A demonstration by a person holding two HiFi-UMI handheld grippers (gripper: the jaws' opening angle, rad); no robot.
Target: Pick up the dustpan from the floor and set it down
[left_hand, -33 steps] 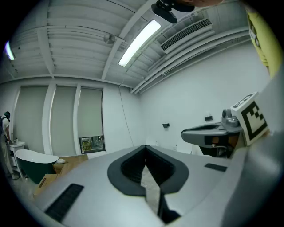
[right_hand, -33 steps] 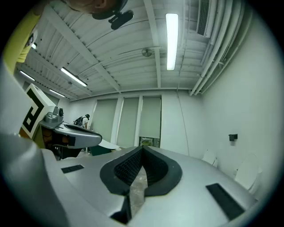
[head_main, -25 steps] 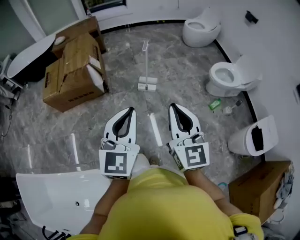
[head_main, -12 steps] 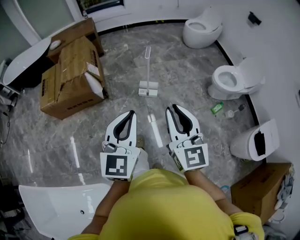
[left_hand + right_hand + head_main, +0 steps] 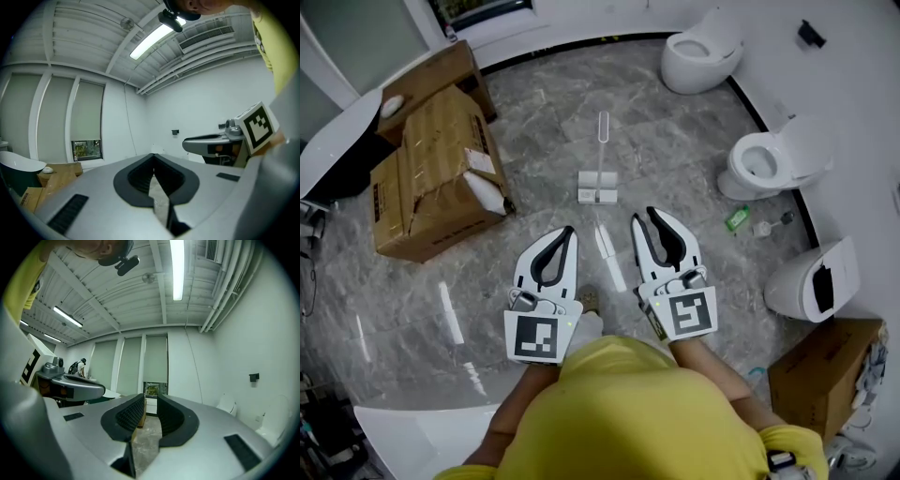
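A white dustpan [image 5: 597,188] with a long upright handle [image 5: 602,141] stands on the grey marble floor, ahead of both grippers. A white stick [image 5: 609,255] lies on the floor between the dustpan and the person's feet. My left gripper [image 5: 569,231] is held level, its jaws meeting at the tips, with nothing held [image 5: 153,154]. The right gripper [image 5: 643,217] is also level, and its jaws have just been opening. A narrow gap shows between the pads, with nothing in it [image 5: 150,397]. Both grippers are well short of the dustpan.
Torn cardboard boxes [image 5: 431,173] stand at the left. Three toilets [image 5: 701,52] [image 5: 769,159] [image 5: 811,279] line the curved right wall. A green bottle [image 5: 732,218] lies near the middle one. Another box [image 5: 825,366] sits at lower right, a white bathtub [image 5: 412,441] at lower left.
The person has walked forward, so the dustpan and stick lie nearer to both grippers. The right gripper's jaws have parted slightly; the left gripper's jaws stay together.
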